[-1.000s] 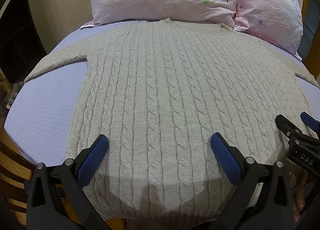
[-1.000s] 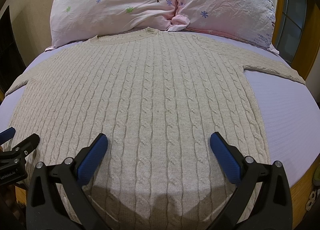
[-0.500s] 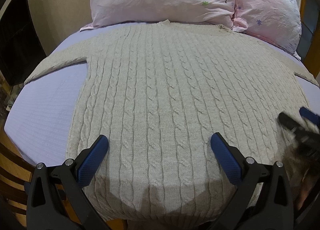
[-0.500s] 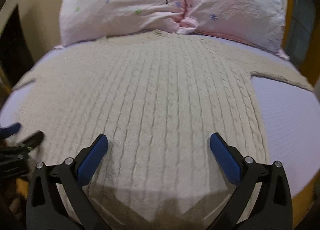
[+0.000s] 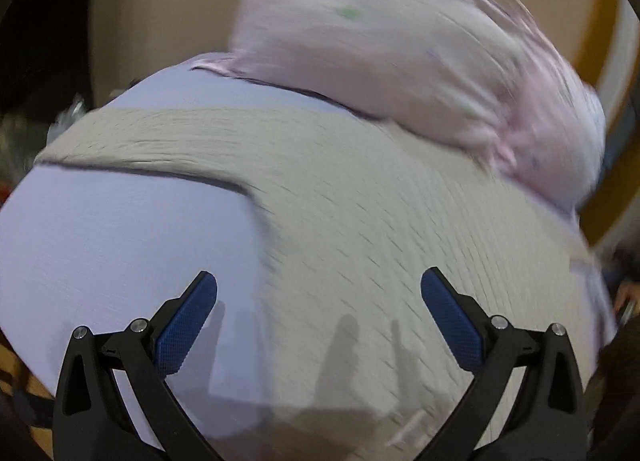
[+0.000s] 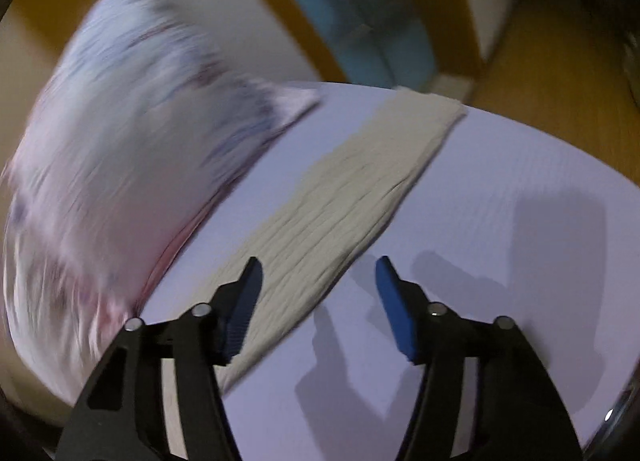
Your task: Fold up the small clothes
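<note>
Sweater (image 5: 360, 221) is seen flat on the bed (image 5: 120, 241), no fold made yet; all folds left. Left claw (image 5: 319, 321) is spread apart w/ nothing held, side edge just ahead. Right claw (image 6: 318, 309), also apart, is aimed at the sleeve (image 6: 352, 197) directly ahead. Vs 0.5 s ago, both views were swung outward from the body centre.

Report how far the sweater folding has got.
Done: the sweater lies spread flat on the bed sheet; no fold shows. In hand: nothing; the left gripper is open at the body's edge, the right gripper open over a flat sleeve. Left: every fold.
</note>
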